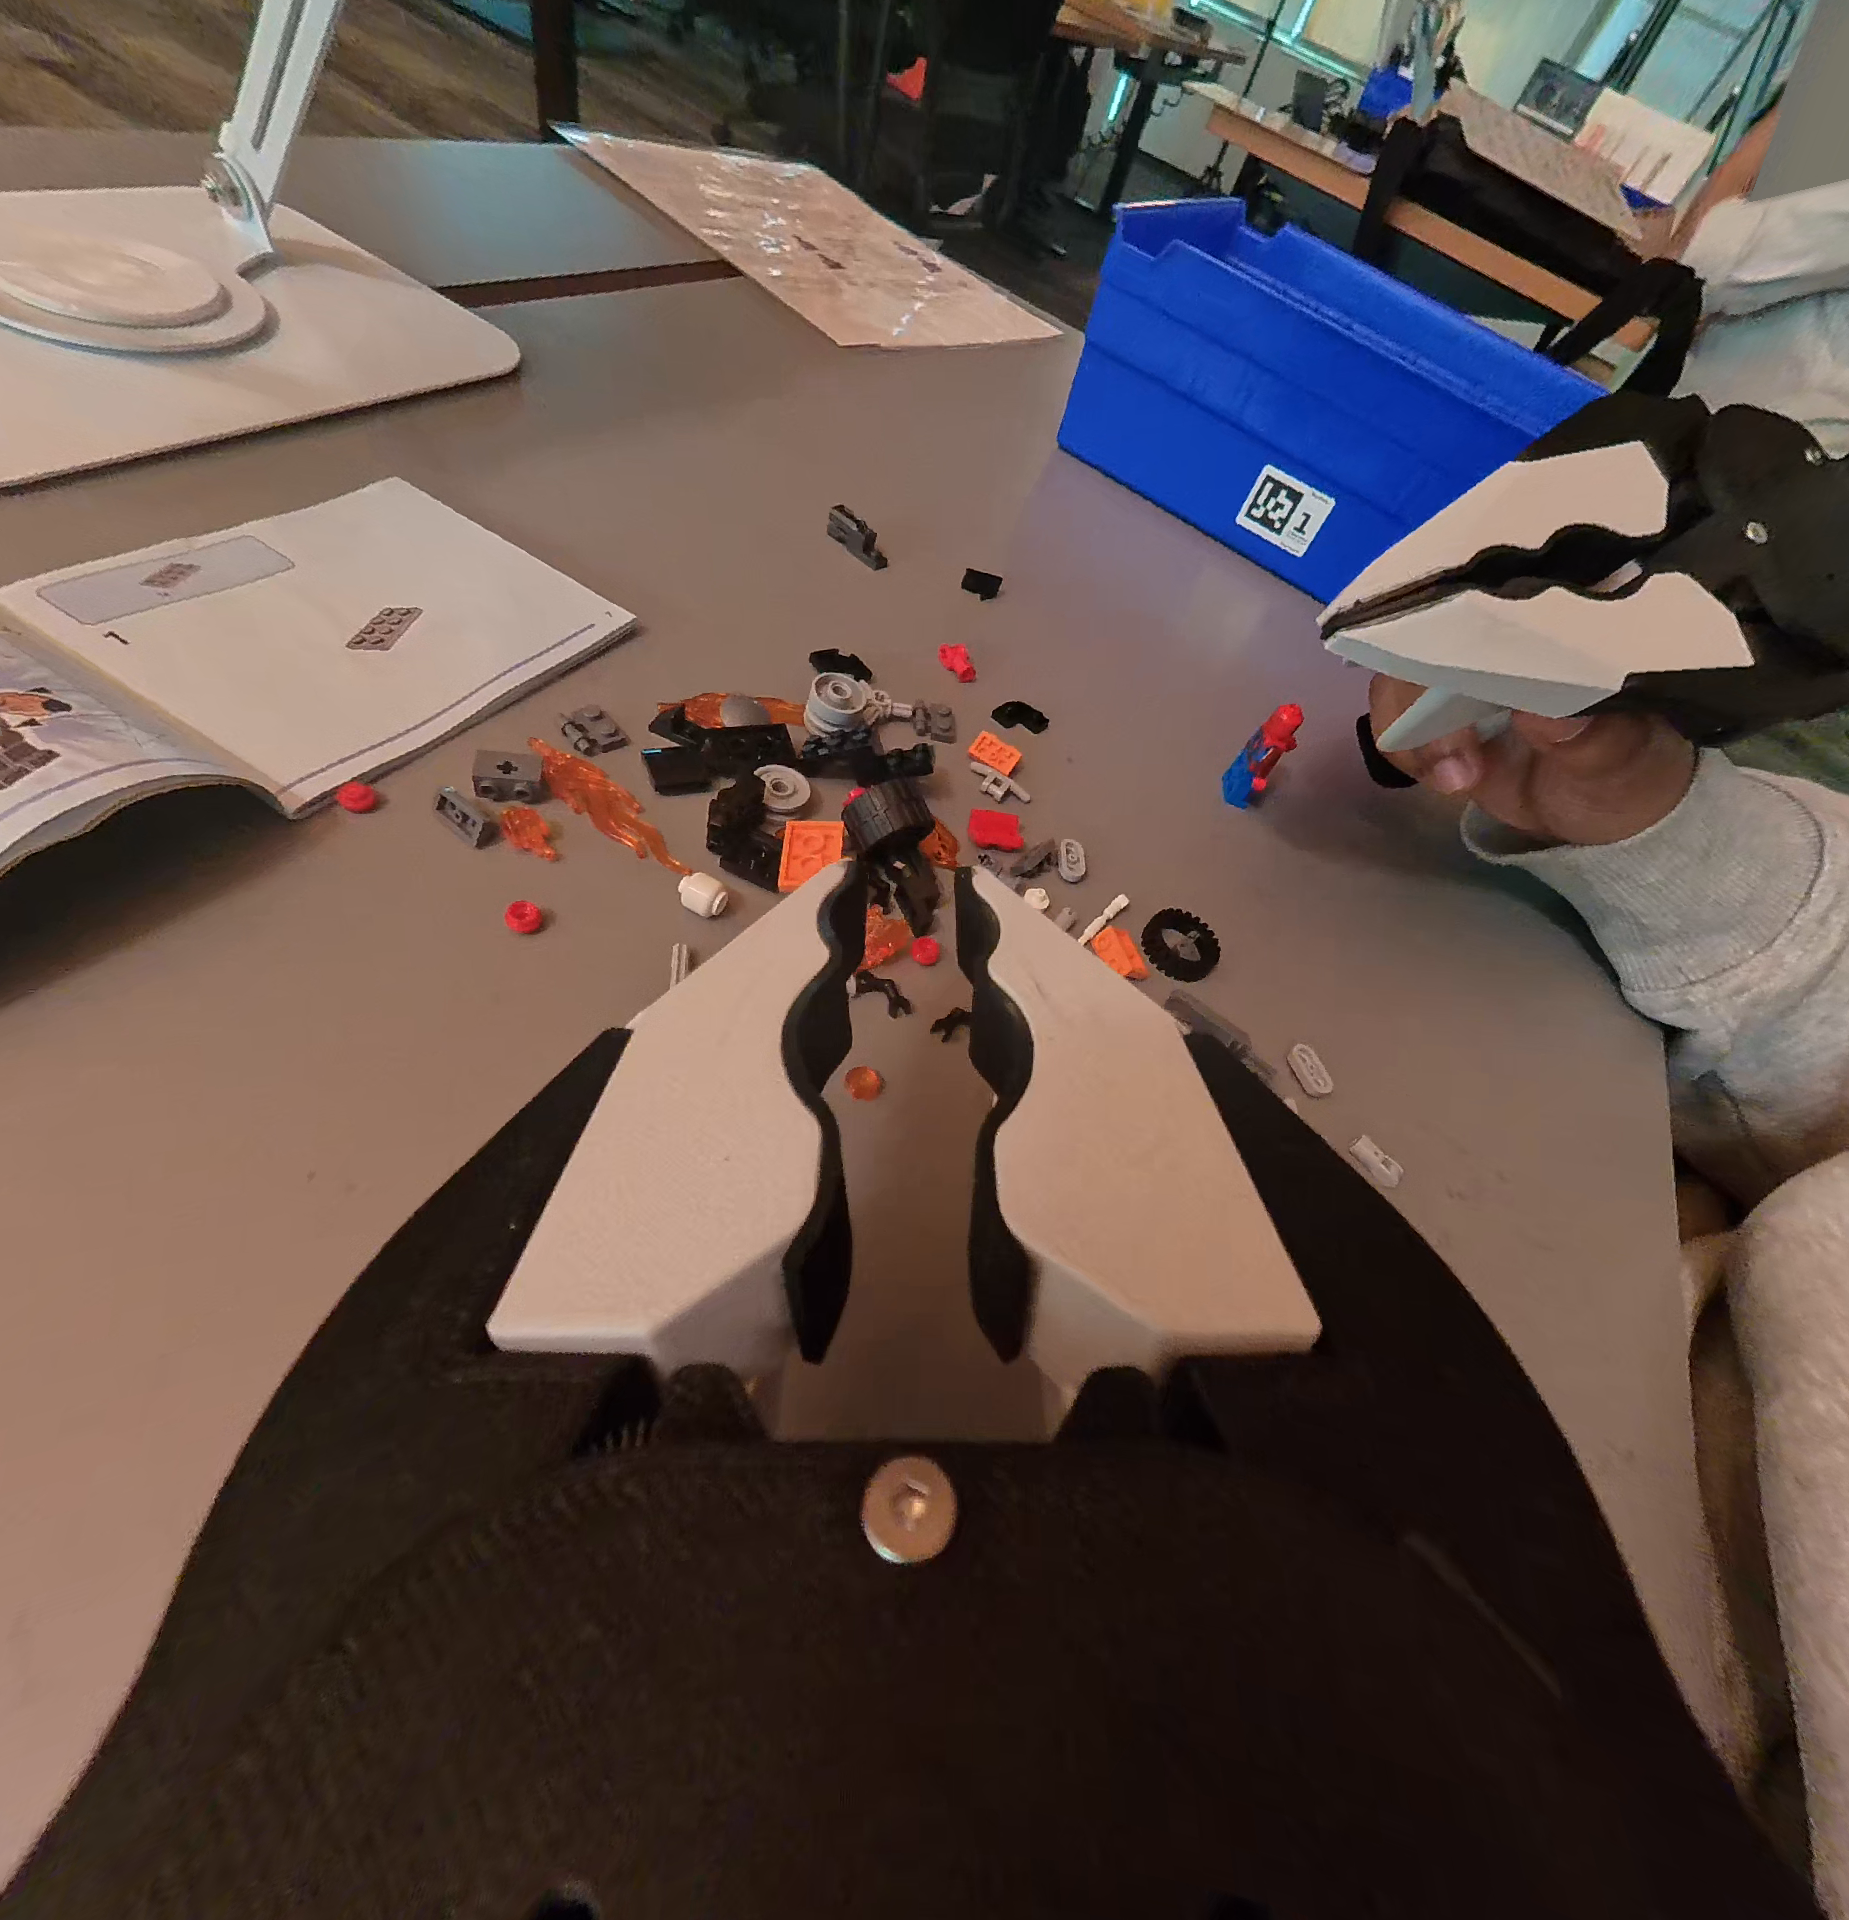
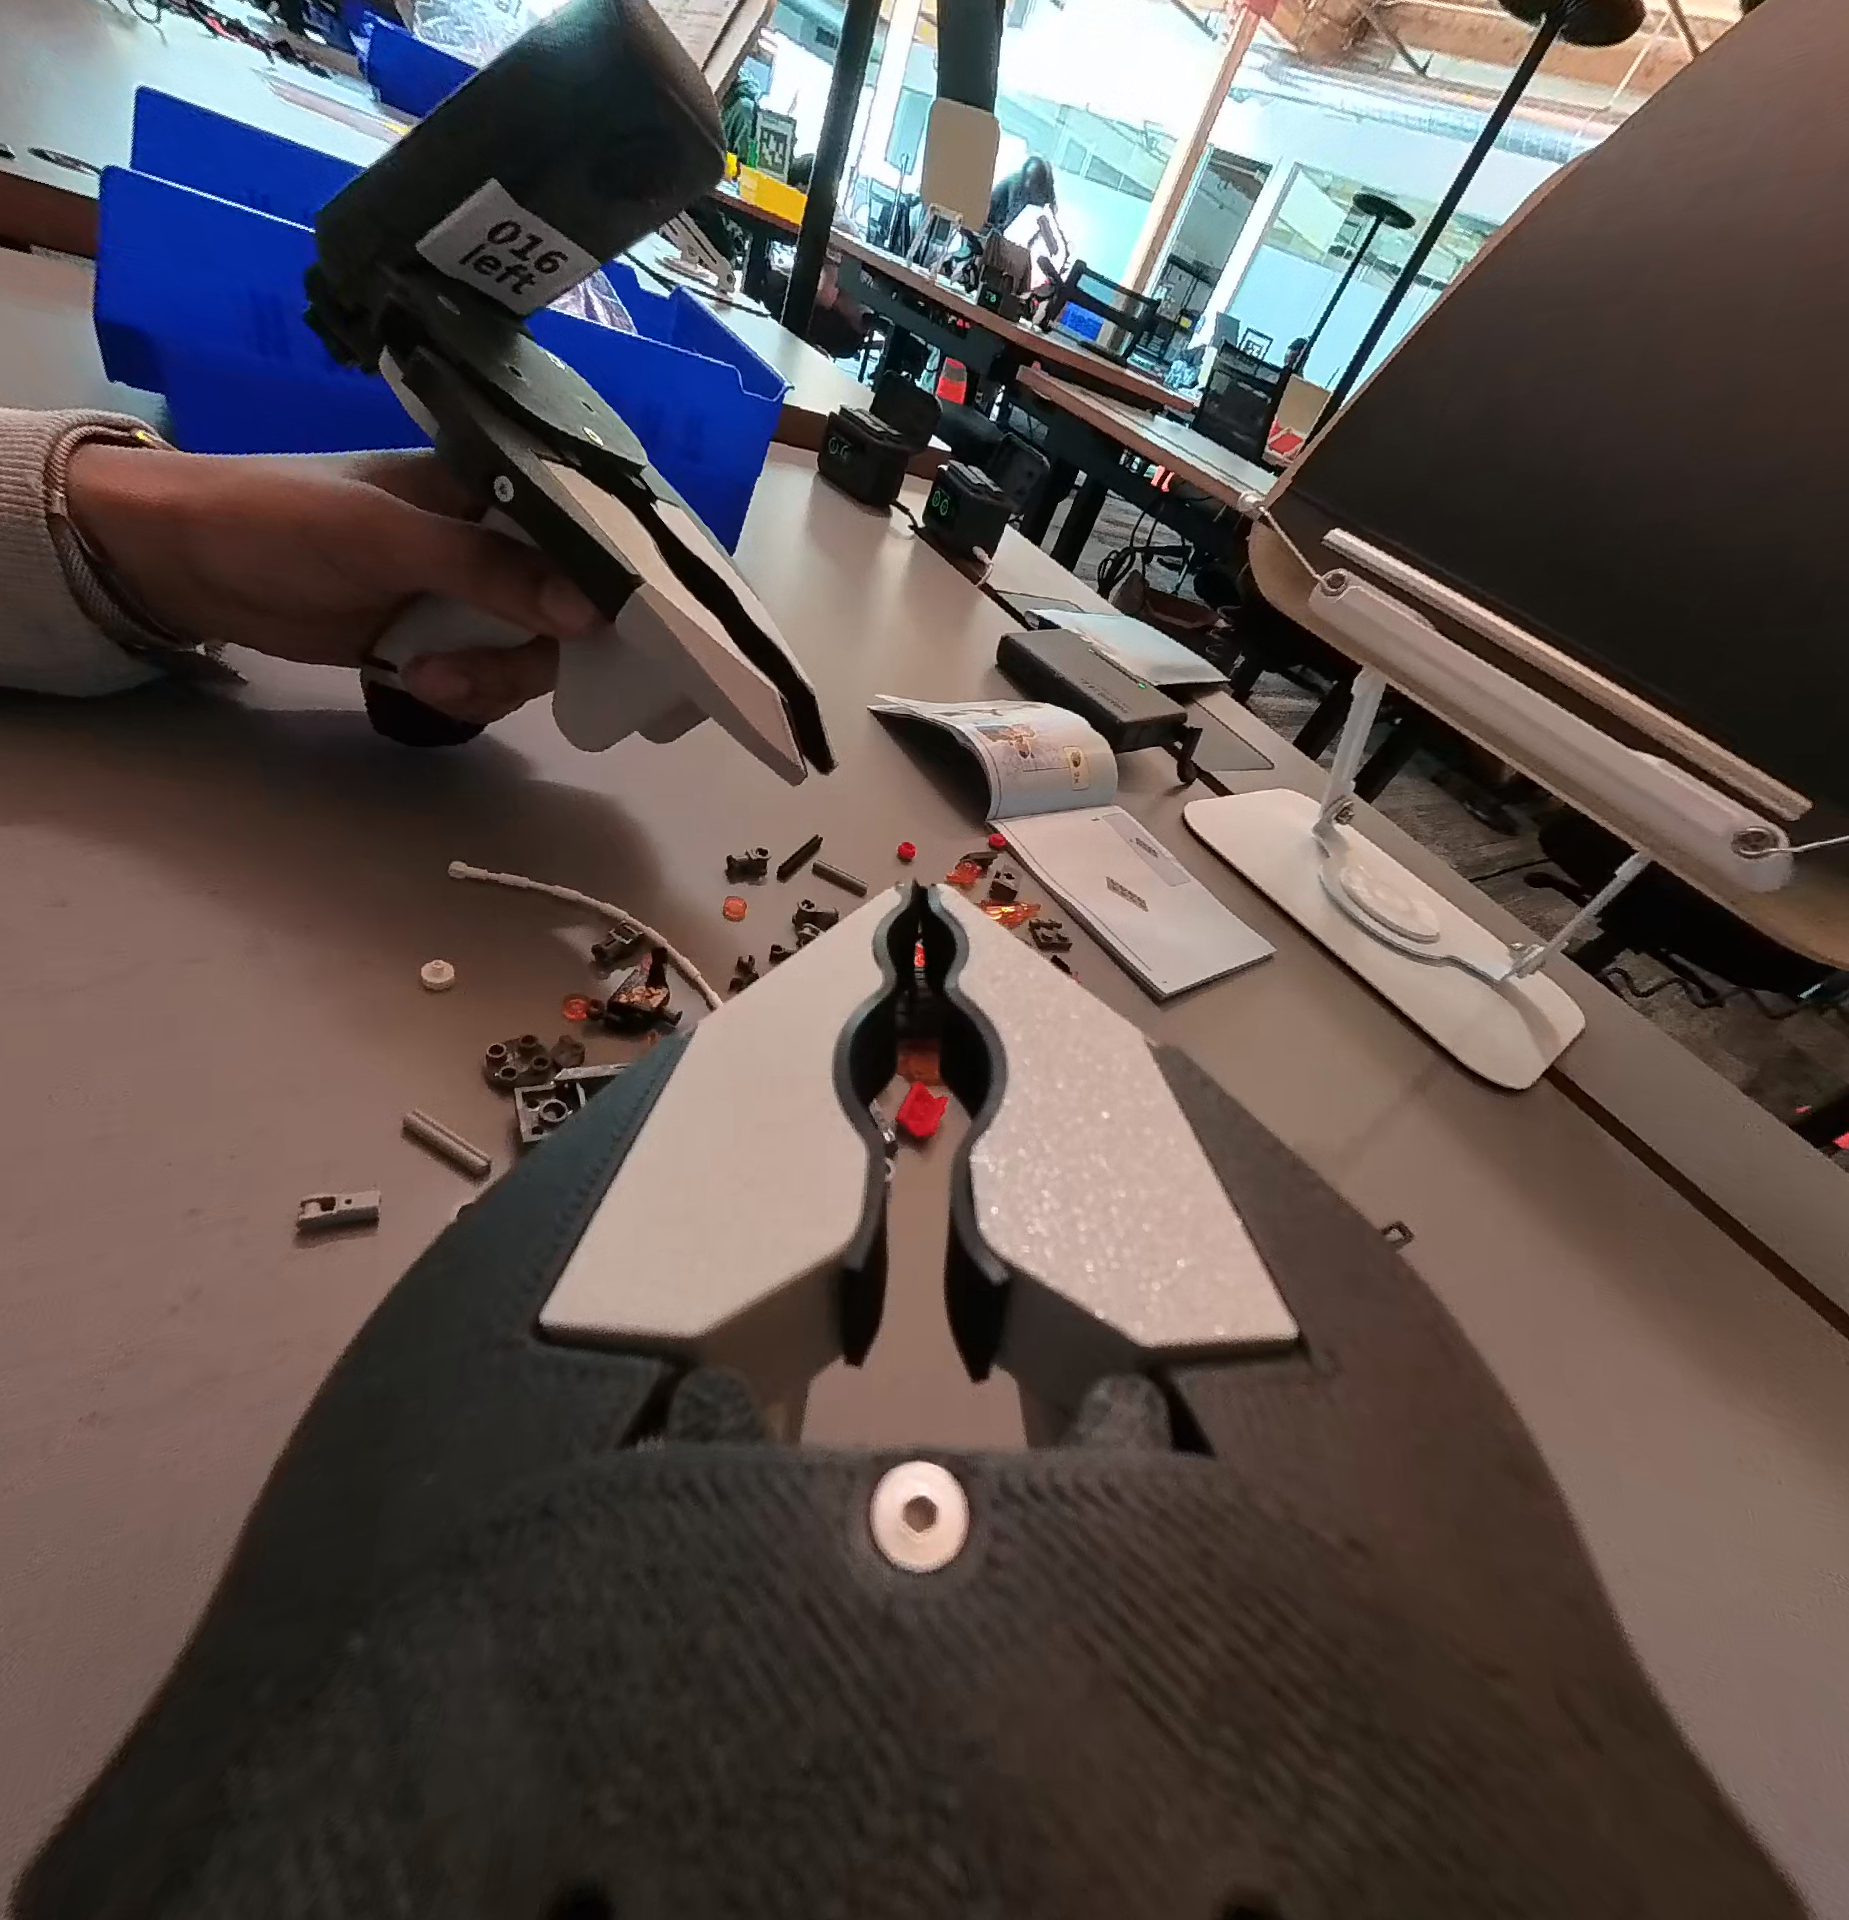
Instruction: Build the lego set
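Observation:
Loose lego pieces point(image 1: 795, 790) in black, grey, orange and red lie scattered on the grey table point(image 1: 276, 1143). My left gripper point(image 1: 907, 881) is open and hovers low over the near side of the pile. A black wheel piece point(image 1: 884, 821) lies just beyond its tips. A red and blue minifigure point(image 1: 1263, 753) lies to the right. My right gripper point(image 2: 920, 896) is shut with nothing visible between its tips, above the pile point(image 2: 629, 997). It also shows in the left wrist view point(image 1: 1335, 623), held above the table at the right. The left gripper shows in the right wrist view point(image 2: 811, 764).
An open instruction booklet point(image 1: 307, 644) lies left of the pile. A blue bin point(image 1: 1294, 395) stands at the back right. A white stand base point(image 1: 172, 332) sits at the back left, and a clear plastic bag point(image 1: 816, 239) behind. A white hose piece point(image 2: 587, 904) lies among the parts. My hands' fingertips stand some 11 cm from each other. The black wheel piece point(image 1: 884, 821) is about 7 cm from my left fingertips.

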Demonstrator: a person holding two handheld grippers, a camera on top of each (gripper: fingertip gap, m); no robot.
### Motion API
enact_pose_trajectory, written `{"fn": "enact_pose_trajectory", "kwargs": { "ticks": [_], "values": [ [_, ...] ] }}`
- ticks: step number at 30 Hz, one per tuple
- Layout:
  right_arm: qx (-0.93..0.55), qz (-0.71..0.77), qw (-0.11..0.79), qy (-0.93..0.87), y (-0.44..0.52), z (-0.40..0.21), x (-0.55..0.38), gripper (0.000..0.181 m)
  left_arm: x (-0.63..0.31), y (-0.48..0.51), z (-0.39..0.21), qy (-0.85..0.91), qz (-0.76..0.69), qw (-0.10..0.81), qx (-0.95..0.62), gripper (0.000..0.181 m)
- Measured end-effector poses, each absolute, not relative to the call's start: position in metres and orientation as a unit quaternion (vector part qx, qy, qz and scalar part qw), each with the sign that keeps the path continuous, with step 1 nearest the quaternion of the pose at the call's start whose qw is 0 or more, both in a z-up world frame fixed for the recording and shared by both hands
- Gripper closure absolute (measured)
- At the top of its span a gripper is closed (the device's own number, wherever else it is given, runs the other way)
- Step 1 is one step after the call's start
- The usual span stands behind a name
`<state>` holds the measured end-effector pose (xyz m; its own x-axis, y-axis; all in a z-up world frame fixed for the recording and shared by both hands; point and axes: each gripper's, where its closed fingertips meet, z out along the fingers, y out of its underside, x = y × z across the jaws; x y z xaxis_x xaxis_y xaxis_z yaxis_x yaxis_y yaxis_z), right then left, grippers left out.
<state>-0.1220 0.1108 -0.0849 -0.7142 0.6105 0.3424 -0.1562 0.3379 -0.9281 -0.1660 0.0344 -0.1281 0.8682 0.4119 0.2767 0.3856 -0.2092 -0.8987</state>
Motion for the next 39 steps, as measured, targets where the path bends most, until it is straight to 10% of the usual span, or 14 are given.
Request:
{"fn": "enact_pose_trajectory", "kwargs": {
  "ticks": [32, 39],
  "values": [
    [-0.149, 0.538, 0.303, -0.772, 0.101, -0.104, -0.119, 0.181, -0.161, 0.039, -0.136, -0.244, 0.018, 0.554, -0.796, 0.165],
    [-0.19, 0.543, 0.137, -0.806, 0.066, -0.131, -0.103, 0.167, -0.161, 0.04, -0.135, -0.24, 0.024, 0.556, -0.795, 0.167]
  ]
}}
